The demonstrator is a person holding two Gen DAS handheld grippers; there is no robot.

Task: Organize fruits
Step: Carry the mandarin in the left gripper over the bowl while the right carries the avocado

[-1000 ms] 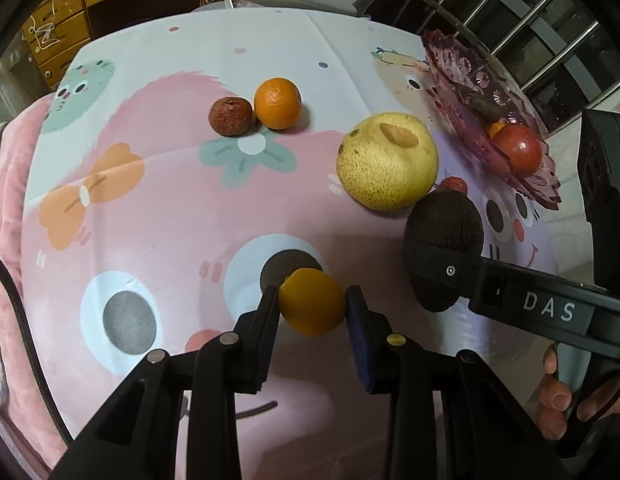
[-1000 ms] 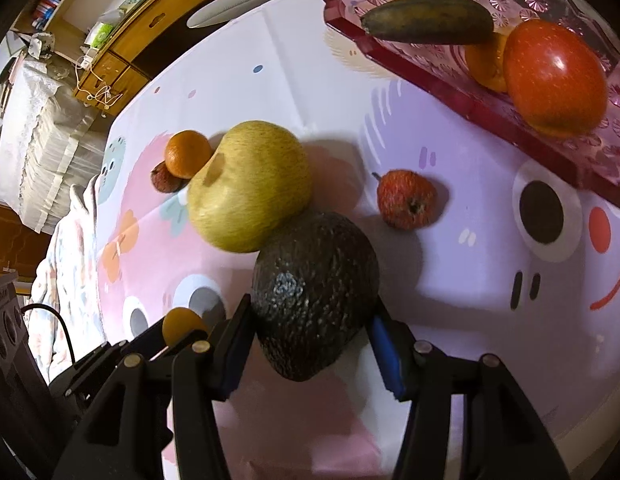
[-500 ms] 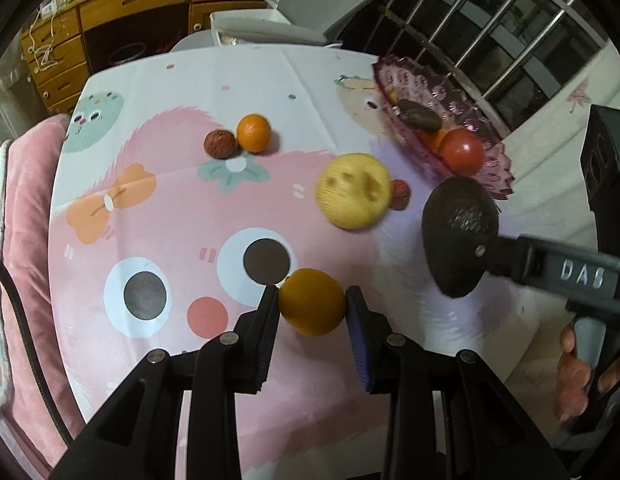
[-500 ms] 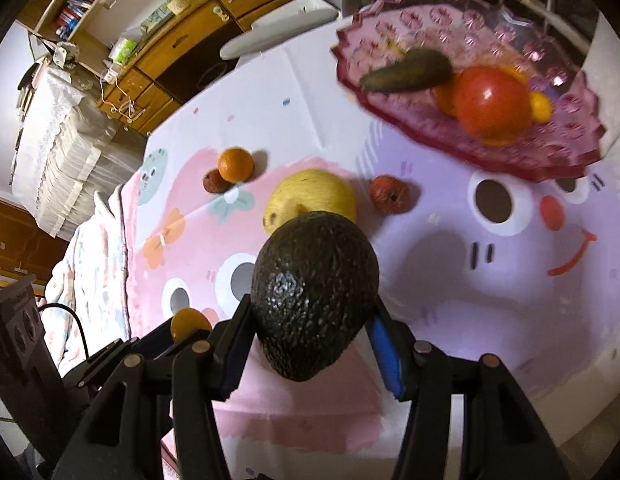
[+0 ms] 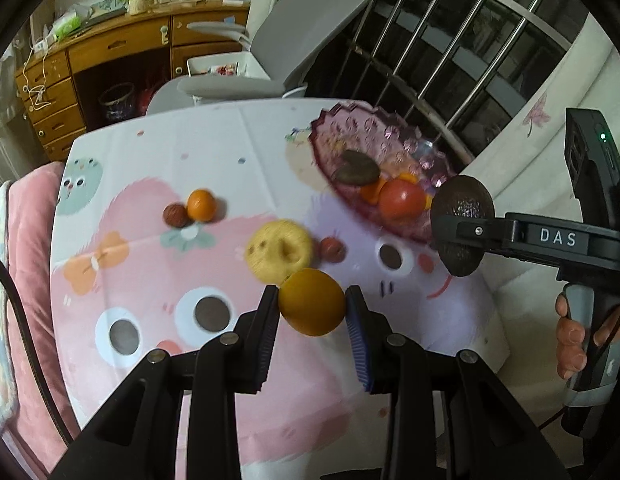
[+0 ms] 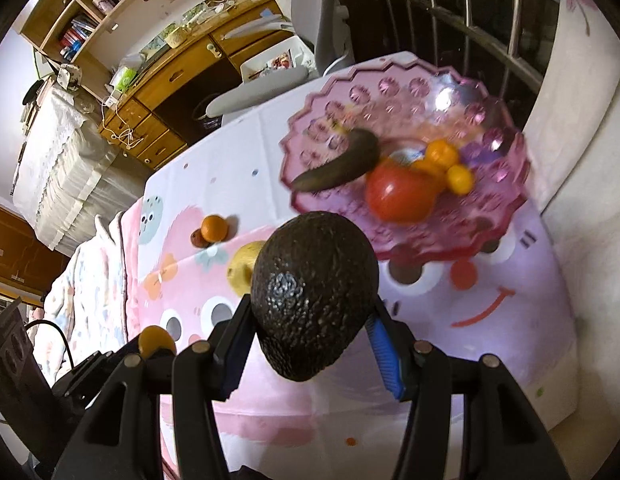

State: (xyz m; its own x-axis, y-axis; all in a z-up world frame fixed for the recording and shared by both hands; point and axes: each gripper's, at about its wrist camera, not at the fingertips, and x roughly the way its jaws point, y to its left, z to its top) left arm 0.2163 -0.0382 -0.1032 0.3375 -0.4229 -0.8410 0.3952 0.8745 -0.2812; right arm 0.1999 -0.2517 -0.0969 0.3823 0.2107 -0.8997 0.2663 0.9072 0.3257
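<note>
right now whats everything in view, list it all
avocado: 1, dark, in right gripper
orange: 1, in left gripper
bowl: 1, pink glass, far right of the table
tomato: 1, red, in bowl
banana: 1, dark, in bowl
small oranges: about 3, in bowl
pear: 1, yellow, mid-cloth
red fruits: 2, on cloth
tangerine: 1, on cloth
tablecloth: 1, pink cartoon
chair: 1, grey, behind
hand: 1, on right gripper's handle

The pink bowl (image 6: 506, 184) at the table's far right edge has open room on its right half; a tomato (image 6: 400, 196), small oranges (image 6: 458, 178) and what looks like a dark cucumber (image 6: 342, 164) crowd its left. A yellow pear (image 5: 280, 250) and lychee (image 5: 333, 249) lie before its near rim.
</note>
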